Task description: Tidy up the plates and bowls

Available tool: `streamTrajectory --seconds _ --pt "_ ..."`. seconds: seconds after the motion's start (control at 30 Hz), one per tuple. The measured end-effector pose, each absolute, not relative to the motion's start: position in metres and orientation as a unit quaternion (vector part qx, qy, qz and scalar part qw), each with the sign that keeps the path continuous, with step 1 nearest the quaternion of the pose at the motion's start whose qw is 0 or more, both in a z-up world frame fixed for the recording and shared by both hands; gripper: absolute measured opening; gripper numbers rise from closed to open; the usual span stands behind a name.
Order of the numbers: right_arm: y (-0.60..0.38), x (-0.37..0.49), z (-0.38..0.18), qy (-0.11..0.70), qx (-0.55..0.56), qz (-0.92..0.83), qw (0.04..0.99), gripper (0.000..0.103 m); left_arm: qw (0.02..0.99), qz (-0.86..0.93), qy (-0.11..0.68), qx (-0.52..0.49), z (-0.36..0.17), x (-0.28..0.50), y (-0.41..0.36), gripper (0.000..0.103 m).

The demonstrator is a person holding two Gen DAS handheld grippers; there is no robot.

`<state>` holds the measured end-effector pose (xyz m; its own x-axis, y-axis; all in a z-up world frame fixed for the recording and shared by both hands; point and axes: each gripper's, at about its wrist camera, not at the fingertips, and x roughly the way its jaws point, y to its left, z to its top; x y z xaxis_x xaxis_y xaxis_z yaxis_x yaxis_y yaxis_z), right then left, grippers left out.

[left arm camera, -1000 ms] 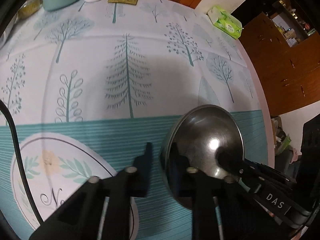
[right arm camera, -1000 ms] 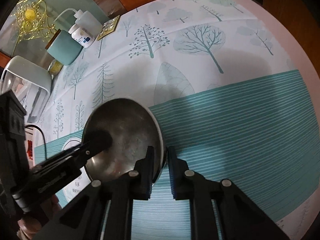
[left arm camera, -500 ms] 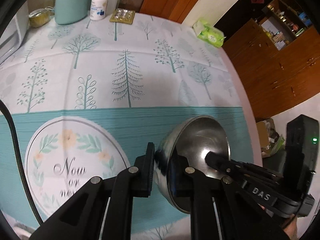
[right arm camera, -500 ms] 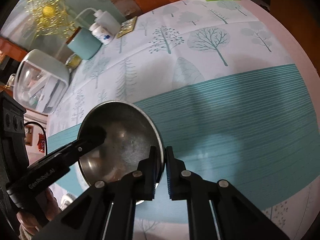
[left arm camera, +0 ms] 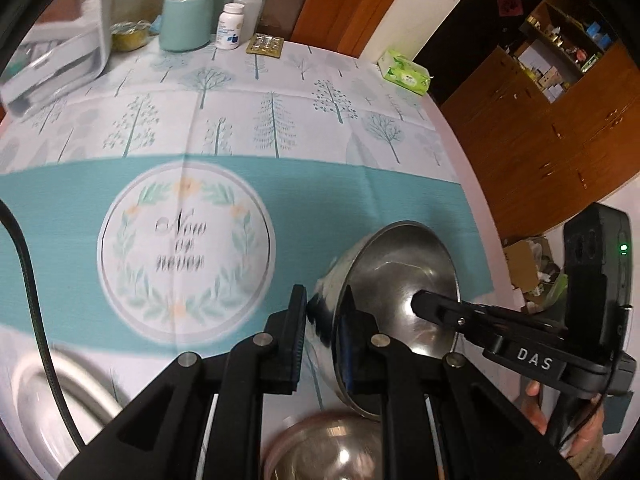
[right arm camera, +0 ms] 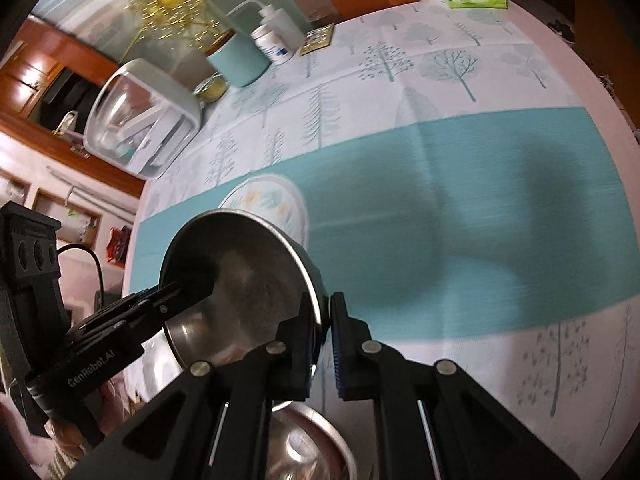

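Observation:
A steel bowl hangs in the air above the table, held from both sides. My left gripper is shut on its left rim. My right gripper is shut on its opposite rim, and the bowl also shows in the right wrist view. The right gripper's finger reaches into the bowl in the left wrist view. A second steel bowl sits on the table directly below, also seen in the right wrist view. A white plate lies at the lower left.
The tablecloth has a round "Now or never" emblem. At the back stand a teal canister, a pill bottle, a squeeze bottle, a clear storage box and a green tissue pack.
Both grippers lifted the bowl up and pulled it back toward the near table edge. The second bowl and the white plate came into view below.

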<state>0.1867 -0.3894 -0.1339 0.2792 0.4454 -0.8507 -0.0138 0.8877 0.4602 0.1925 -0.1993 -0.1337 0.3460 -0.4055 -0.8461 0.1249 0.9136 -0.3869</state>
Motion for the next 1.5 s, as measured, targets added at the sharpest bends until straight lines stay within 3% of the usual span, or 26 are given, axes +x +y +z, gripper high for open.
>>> streamTrajectory --seconds 0.43,1.03,1.23,1.33,1.5 --pt "-0.368 0.096 -0.146 0.629 0.129 0.193 0.742 0.009 0.789 -0.145 0.591 -0.085 -0.16 0.075 -0.204 0.012" --pt "-0.346 0.072 -0.165 0.643 0.064 0.183 0.741 0.015 0.793 -0.106 0.596 -0.067 -0.178 0.065 -0.195 0.016" --pt "-0.338 0.07 -0.156 0.62 0.02 0.175 0.765 0.017 0.797 -0.098 0.591 -0.07 -0.175 0.065 -0.189 0.02" --pt "-0.334 0.068 -0.147 0.601 -0.005 0.167 0.781 0.023 0.801 -0.094 0.587 -0.072 -0.172 0.065 -0.186 0.029" --pt "-0.334 0.069 -0.143 0.59 -0.015 0.161 0.791 0.023 0.805 -0.09 0.581 -0.075 -0.168 0.063 -0.183 0.036"
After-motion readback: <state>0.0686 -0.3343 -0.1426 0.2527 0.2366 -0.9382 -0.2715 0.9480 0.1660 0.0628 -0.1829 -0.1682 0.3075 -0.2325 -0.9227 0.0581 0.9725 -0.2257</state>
